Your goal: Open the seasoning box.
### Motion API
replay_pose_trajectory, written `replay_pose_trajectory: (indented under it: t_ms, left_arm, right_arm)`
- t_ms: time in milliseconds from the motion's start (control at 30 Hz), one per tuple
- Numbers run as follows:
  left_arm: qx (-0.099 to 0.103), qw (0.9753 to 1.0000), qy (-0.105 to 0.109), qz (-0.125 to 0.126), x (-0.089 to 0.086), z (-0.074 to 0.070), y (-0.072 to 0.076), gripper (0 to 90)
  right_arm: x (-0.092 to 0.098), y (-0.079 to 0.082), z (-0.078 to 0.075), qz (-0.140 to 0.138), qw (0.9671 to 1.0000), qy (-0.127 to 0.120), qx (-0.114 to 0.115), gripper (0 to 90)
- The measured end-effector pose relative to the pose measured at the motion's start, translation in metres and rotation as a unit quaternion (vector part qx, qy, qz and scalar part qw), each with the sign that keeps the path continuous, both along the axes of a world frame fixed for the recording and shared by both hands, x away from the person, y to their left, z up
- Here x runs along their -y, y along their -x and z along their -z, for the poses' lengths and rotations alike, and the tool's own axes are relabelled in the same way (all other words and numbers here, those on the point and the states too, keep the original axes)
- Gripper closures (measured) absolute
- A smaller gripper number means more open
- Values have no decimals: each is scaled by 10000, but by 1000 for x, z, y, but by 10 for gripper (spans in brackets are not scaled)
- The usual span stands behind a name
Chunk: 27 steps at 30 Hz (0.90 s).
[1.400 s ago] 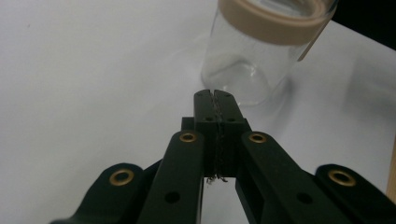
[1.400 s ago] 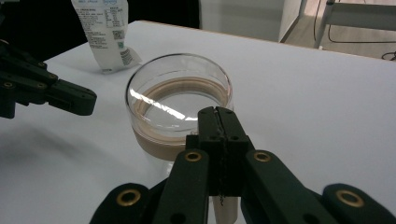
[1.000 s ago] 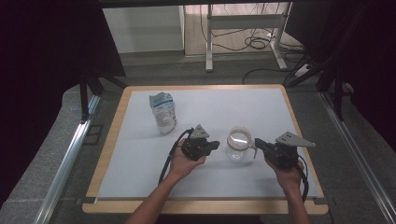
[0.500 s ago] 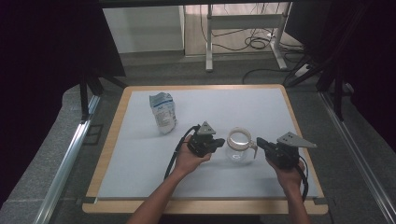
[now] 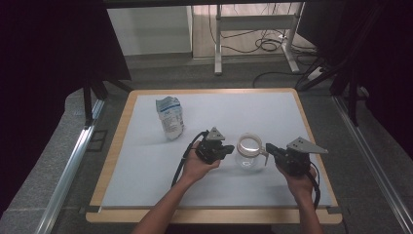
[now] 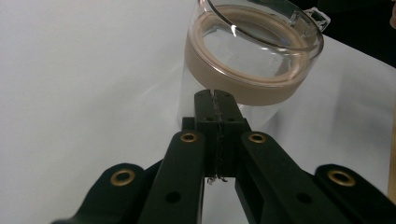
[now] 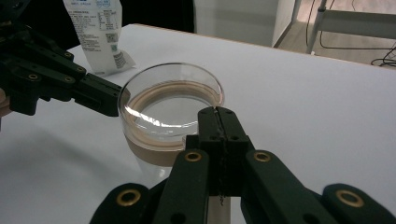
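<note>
From the high view, a clear glass jar (image 5: 250, 152) with a tan collar under its rim stands upright on the white table top (image 5: 146, 165), in the near half and a little right of the middle. The left gripper (image 5: 229, 148) comes at it from the left and the right gripper (image 5: 269, 148) from the right, so the jar sits between the two tips, each close against its side; at this range it is not possible to tell whether either tip touches the glass. A white and blue printed pouch (image 5: 169, 117) stands well apart, farther back on the left. A black cable (image 5: 182, 161) loops from the left gripper toward the near edge.

The left gripper view adds what the overhead cannot: the left gripper (image 6: 216, 95) has its jaws pressed flat together with nothing between them, and their joined tip sits just under the jar's tan collar (image 6: 243, 86), at or against the glass wall. The jar (image 6: 252, 51) looks tilted here, its open mouth in sight.

The right gripper view shows the right gripper (image 7: 216, 113) likewise clenched, jaws meeting in a thin seam and holding nothing, the tip at the jar's rim. Across the jar (image 7: 170, 109) the left gripper (image 7: 114, 100) has its black tip at the opposite wall of the jar, with the pouch (image 7: 95, 35) behind it.
</note>
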State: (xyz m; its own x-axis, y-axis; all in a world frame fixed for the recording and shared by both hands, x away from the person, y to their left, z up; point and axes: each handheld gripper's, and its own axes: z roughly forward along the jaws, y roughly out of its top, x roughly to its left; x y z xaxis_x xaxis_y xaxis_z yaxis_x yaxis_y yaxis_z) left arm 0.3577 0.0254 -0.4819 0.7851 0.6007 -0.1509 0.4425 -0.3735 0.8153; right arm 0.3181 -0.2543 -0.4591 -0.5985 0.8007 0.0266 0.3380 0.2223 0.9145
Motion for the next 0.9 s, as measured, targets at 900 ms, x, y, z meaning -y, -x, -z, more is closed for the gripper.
replay_pose_trajectory:
  t_ms: [900]
  left_arm:
    - [166, 9996, 156, 192, 16, -21, 0, 900]
  right_arm:
    - [1, 0, 3, -10, 10000, 70, -1, 900]
